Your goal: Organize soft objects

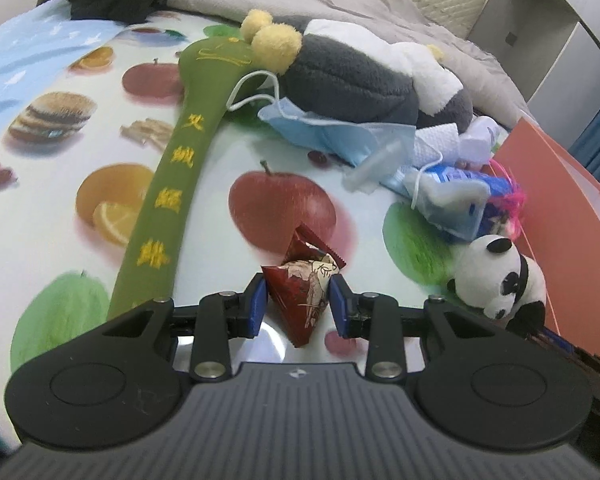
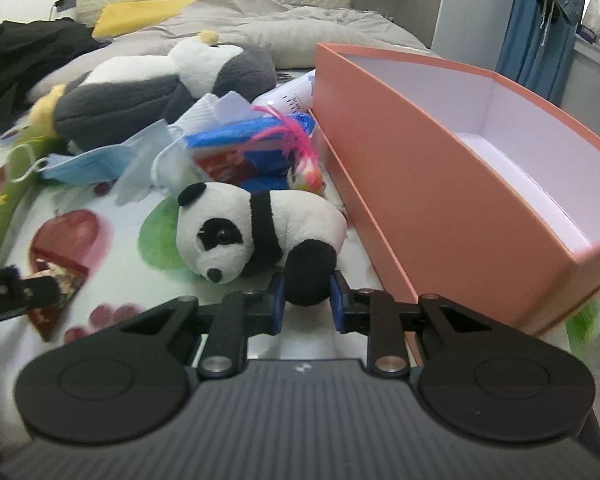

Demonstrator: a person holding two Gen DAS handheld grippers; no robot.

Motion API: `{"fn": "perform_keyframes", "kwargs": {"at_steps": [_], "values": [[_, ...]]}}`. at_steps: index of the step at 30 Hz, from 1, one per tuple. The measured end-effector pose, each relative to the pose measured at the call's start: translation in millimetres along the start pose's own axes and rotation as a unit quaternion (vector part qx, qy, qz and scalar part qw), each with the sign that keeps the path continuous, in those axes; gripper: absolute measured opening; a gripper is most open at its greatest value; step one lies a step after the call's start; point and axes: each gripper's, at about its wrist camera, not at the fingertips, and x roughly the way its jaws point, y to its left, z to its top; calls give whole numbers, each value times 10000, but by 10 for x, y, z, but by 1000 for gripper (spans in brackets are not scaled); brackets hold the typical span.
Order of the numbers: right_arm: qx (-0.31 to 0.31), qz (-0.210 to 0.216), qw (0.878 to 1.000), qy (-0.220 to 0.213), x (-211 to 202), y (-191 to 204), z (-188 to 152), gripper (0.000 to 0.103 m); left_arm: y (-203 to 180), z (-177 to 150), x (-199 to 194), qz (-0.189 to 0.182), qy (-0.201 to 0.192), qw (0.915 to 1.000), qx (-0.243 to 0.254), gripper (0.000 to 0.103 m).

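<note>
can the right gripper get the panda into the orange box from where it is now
Probably yes. The right gripper is shut on the panda's black hind leg, the orange box stands open-topped right beside it, and nothing lies between them.

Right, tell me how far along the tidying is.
Nothing looks done: the orange box shows only bare white inside. In hand: the left gripper is shut on a red triangular packet, and the right gripper is shut on the panda plush by its black leg. Left on the bed: the grey plush, green stick pillow, face masks and tissues.
</note>
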Motion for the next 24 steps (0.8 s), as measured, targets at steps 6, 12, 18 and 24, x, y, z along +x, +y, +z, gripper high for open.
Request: {"fn": "perform_keyframes", "kwargs": {"at_steps": [6, 12, 18, 24], "values": [[42, 292, 9995, 144, -252, -40, -136, 27, -11, -147, -153, -3, 52, 10000, -32, 39], [132, 693, 9971, 276, -449, -118, -213, 29, -7, -206, -234, 60, 155, 9998, -51, 40], [42, 1256, 9913, 398, -547, -237, -177, 39, 2, -244, -321, 41, 314, 9995, 46, 59], [-709, 1574, 9843, 372, -683, -292, -63, 50, 14, -237, -465, 82, 235, 9993, 287, 59]]}}
